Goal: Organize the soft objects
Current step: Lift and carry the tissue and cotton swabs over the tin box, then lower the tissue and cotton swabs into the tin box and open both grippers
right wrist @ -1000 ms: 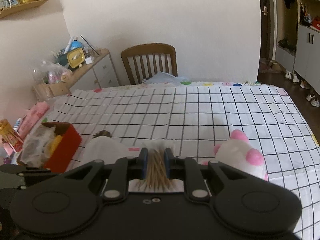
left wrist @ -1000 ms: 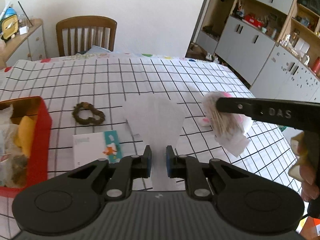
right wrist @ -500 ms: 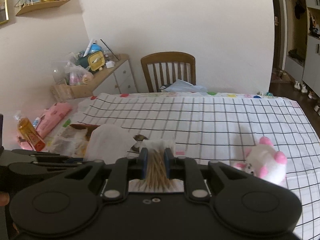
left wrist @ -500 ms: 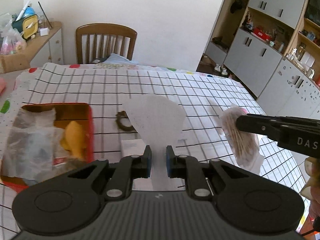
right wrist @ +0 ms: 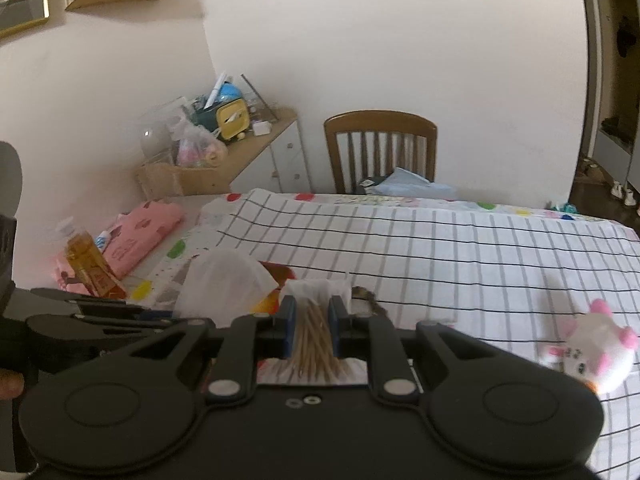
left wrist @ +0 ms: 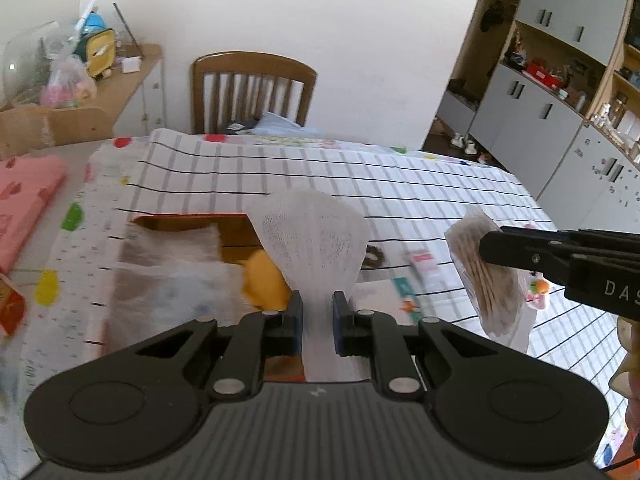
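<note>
White gauze [left wrist: 316,240] is clamped in the left gripper [left wrist: 317,314], swabs [right wrist: 314,334] in the right gripper [right wrist: 313,330]; the plush [right wrist: 592,354] is left near the table's [right wrist: 440,240] right edge.

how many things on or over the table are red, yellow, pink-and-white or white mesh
red: 1, the box
yellow: 1, the soft piece inside it
pink-and-white: 1, the plush toy
white mesh: 1, the pouch in the left tongs
total: 4
</note>
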Motion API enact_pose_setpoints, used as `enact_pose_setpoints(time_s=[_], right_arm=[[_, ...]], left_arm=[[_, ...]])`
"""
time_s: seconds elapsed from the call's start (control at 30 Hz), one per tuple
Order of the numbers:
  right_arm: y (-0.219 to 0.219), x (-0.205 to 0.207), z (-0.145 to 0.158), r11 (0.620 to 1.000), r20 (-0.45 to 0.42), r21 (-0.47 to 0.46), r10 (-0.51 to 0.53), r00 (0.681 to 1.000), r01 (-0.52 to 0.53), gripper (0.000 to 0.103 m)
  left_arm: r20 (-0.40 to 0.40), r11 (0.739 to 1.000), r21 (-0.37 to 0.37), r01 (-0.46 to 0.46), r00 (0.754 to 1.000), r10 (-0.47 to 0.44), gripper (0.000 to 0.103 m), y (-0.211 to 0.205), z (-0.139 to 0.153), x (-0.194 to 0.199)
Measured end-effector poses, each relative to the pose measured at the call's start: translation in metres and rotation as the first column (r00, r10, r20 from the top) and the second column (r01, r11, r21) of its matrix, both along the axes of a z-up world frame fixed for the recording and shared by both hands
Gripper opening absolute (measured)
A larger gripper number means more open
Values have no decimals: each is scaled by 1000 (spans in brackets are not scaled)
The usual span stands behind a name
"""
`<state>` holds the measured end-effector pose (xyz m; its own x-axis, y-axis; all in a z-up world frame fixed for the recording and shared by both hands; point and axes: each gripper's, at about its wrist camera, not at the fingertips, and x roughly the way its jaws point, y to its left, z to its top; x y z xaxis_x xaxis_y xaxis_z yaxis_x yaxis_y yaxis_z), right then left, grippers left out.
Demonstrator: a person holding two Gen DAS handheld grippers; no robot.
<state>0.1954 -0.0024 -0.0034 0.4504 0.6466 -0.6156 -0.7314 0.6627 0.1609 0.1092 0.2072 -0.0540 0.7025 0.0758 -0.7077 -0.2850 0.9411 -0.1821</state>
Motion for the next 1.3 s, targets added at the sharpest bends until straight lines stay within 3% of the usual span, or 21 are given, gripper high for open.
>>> enact_pose_setpoints(time_s=[0.37,0.77,1.07,1.3], right_arm=[[64,-3,-19,999,-38,-1,52,998,-52,16],[119,12,-51,996,-73,-49,73,995,-77,16],[135,19,-80,993,-125,-85,72,990,-83,16],[143,22,-93,989,-131,-113,84,988,-99,16]], left_arm=[[-23,997,64,-53,998,54,14,63,-3,-20],[38,994,75,-79,996,76,14,110,10,13],[-121,1000,17,-22,992,24,14,113,-51,33],[-180,1000,2,20,984,-19,14,109,-75,36]])
